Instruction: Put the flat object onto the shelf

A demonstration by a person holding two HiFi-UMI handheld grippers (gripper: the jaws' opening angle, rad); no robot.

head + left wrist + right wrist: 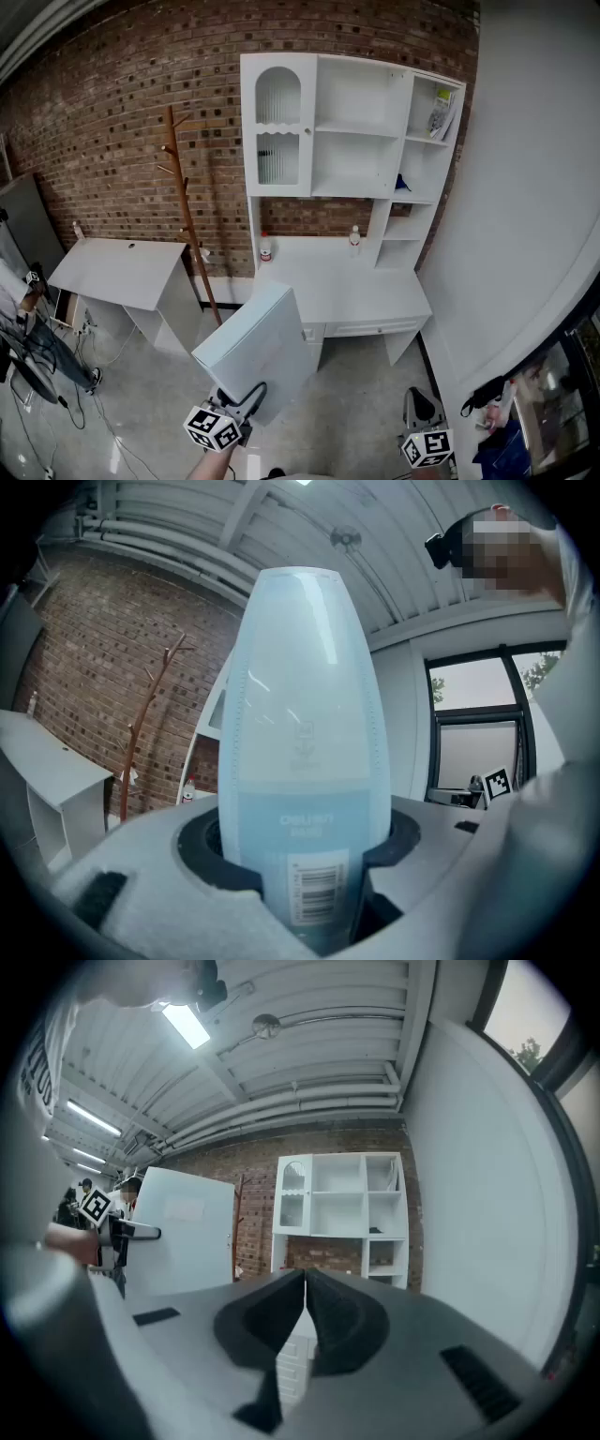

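Evidently the left tongs [305, 874] are clamped on the bottom edge of the pale blue flat object [258, 352] so that it stands up ahead of them, ready to be carried to the white shelf [361, 131], which is well beyond both tongs against the brick wall. The right tongs [305, 1307] are closed on nothing, low beside the load, probably spare to steady it. Counted: one flat object, one shelf unit, two tongs, and two small bottles [265, 248] under the shelf.

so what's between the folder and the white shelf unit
Head view: between folder and shelf unit, just the white desktop with two small bottles.
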